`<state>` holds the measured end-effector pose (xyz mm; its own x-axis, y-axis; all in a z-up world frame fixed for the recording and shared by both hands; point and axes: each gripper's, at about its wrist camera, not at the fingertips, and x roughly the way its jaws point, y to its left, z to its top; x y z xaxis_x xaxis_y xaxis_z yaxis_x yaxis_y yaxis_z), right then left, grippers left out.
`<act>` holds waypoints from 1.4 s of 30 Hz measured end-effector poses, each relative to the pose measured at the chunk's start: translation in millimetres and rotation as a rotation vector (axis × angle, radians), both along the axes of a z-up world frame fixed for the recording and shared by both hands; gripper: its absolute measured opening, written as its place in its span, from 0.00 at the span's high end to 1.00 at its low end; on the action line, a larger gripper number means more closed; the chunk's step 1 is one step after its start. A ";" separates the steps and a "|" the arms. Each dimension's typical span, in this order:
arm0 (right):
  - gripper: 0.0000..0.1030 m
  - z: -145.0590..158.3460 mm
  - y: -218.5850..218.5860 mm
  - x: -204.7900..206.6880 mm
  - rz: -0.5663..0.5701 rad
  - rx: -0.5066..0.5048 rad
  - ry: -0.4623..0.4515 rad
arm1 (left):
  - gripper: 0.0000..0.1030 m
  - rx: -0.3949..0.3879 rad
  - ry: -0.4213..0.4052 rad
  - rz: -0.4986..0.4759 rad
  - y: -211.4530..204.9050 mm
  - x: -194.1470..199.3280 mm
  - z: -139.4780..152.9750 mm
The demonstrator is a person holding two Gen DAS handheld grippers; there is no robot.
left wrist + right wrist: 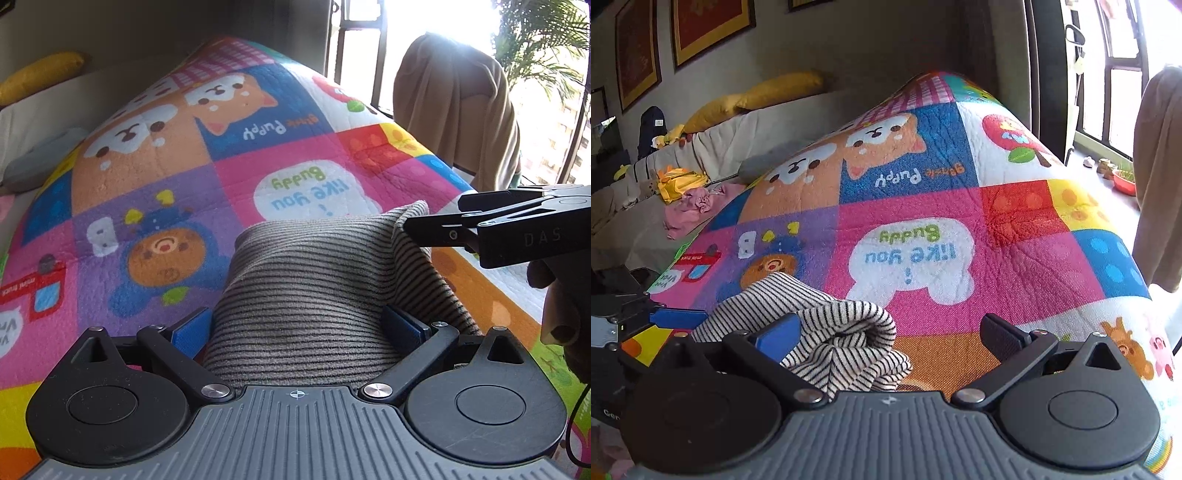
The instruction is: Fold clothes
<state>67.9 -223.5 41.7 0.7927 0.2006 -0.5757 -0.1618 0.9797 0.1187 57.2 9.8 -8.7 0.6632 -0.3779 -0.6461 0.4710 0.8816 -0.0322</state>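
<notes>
The striped garment (314, 280) lies bunched on the cartoon mat (155, 206); the left hand-held gripper (299, 328) straddles it spread, the right hand-held gripper (890, 332) beside it spread, possibly touching.

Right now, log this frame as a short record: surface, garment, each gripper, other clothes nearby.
surface: colourful cartoon play mat
garment: striped garment, bunched on the mat
left gripper: jaws open, striped cloth between them
right gripper: jaws open, cloth lies by the left finger
other clothes: pink cloth and yellow cloth on the sofa
fold state: not yet folded flat
</notes>
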 end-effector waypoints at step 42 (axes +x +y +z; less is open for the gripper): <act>0.00 -29.7 -14.1 -23.5 -0.021 0.009 0.067 | 0.03 0.057 -0.049 -0.153 -6.0 -17.0 17.7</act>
